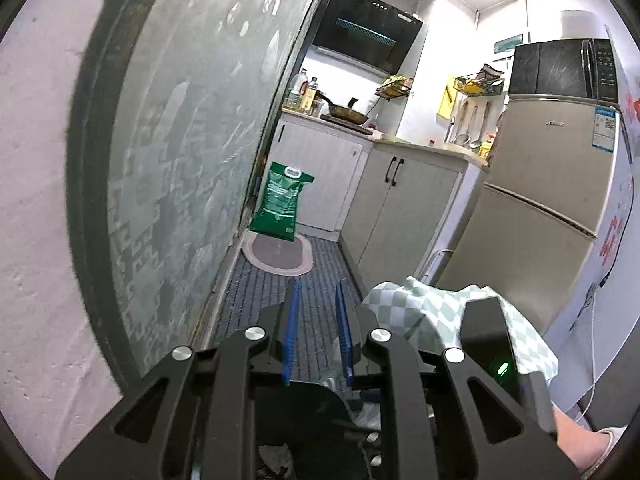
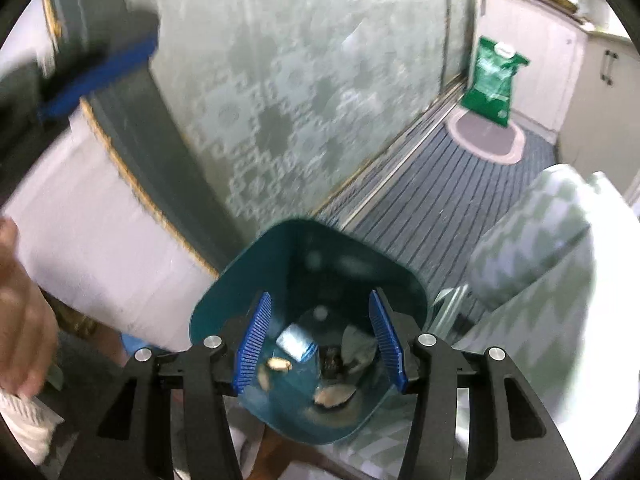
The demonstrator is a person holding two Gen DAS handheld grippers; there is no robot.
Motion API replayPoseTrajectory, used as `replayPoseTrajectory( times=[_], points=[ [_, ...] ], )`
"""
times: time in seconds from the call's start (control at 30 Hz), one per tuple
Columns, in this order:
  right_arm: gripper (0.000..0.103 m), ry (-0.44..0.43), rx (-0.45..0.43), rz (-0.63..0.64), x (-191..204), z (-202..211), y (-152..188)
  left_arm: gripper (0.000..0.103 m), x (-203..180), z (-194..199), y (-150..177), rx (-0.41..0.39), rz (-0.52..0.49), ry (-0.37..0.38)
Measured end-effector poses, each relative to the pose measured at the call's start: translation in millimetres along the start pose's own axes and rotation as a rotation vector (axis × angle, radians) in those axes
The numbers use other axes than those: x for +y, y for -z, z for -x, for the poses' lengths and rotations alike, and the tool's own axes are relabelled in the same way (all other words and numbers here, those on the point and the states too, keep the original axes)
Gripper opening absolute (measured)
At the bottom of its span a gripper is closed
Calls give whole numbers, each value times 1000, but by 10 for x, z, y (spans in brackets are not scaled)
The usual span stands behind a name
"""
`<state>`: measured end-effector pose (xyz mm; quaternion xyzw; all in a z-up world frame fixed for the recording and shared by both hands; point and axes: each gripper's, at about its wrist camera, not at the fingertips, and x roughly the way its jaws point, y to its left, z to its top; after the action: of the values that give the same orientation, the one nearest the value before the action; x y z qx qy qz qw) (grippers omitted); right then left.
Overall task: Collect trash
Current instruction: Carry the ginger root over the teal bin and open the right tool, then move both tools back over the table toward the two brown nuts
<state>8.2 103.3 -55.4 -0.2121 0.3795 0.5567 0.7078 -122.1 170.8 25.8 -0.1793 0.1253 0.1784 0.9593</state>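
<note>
A teal trash bin (image 2: 304, 240) stands open right below my right gripper (image 2: 319, 300). Inside it lie a blue-and-white wrapper (image 2: 298, 344), pale shell pieces (image 2: 278, 364), a dark scrap (image 2: 332, 360) and a grey-green crumpled piece (image 2: 356, 344). The right gripper's blue pads stand wide apart over the bin's mouth with nothing between them. My left gripper (image 1: 317, 284) points level toward the kitchen, its pads a narrow gap apart and bare. The bin (image 1: 312, 408) shows dark under it. In the right wrist view the left gripper's fingers (image 2: 100, 76) are a blur at upper left.
A patterned glass sliding door (image 1: 180, 140) runs along the left. Beyond it are a green sack (image 1: 282, 204), an oval mat (image 1: 280, 254), white cabinets (image 1: 400, 208) and a fridge (image 1: 540, 200). A green checked cloth (image 2: 540, 260) lies right of the bin. A person's hand (image 2: 20, 300) is at left.
</note>
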Motion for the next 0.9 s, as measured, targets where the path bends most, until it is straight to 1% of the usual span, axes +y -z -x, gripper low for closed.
replayPoseTrajectory(
  times=[0.13,0.2,0.4,0.63,0.67,0.73,0.9],
  points=[
    [52,34,-80,-27,-184,309,-26,21,-163,-54,-28,-3,-10,20],
    [52,54,-110,-43,-289,448,-8,26,-241,-90,-31,4,-14,28],
    [52,122,-165,-89,-654,816,113,31,-501,-234,-20,24,-32,59],
    [52,172,-203,-145,-1021,1131,303,40,-862,-431,35,48,-64,103],
    [52,180,-204,-152,-1067,1152,329,42,-892,-445,51,53,-69,106],
    [52,195,-203,-163,-1160,1205,409,42,-987,-517,94,71,-83,114],
    [52,235,-187,-194,-1377,1277,610,49,-1179,-692,185,122,-103,133]
  ],
)
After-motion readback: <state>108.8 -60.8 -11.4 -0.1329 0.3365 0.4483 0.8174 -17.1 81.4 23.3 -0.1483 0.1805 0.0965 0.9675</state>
